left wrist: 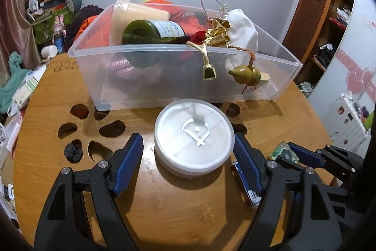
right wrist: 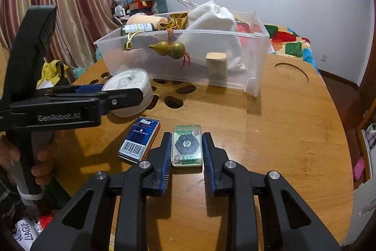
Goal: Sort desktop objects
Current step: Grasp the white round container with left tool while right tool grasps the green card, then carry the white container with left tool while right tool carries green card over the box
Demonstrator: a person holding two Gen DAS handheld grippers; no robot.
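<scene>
A round white lidded container (left wrist: 194, 137) sits on the wooden table in front of a clear plastic bin (left wrist: 164, 77). My left gripper (left wrist: 189, 147) is open, its jaws on either side of the container; the right pad touches its rim. In the right wrist view my right gripper (right wrist: 186, 145) straddles a clear resin block (right wrist: 187, 145) with a dark flower inside; the pads sit close to its sides but the grip is not clear. A blue Max box (right wrist: 140, 141) lies left of the block. The bin (right wrist: 249, 58) holds a green bottle, cup, gourd, gold ornaments and a white pouch.
The round wooden table (right wrist: 282, 124) has oval cut-out holes (left wrist: 111, 128) left of the container. A small black clip (left wrist: 73, 152) lies near them. A wooden block (right wrist: 216, 62) stands in the bin. Clutter lies beyond the table's left edge.
</scene>
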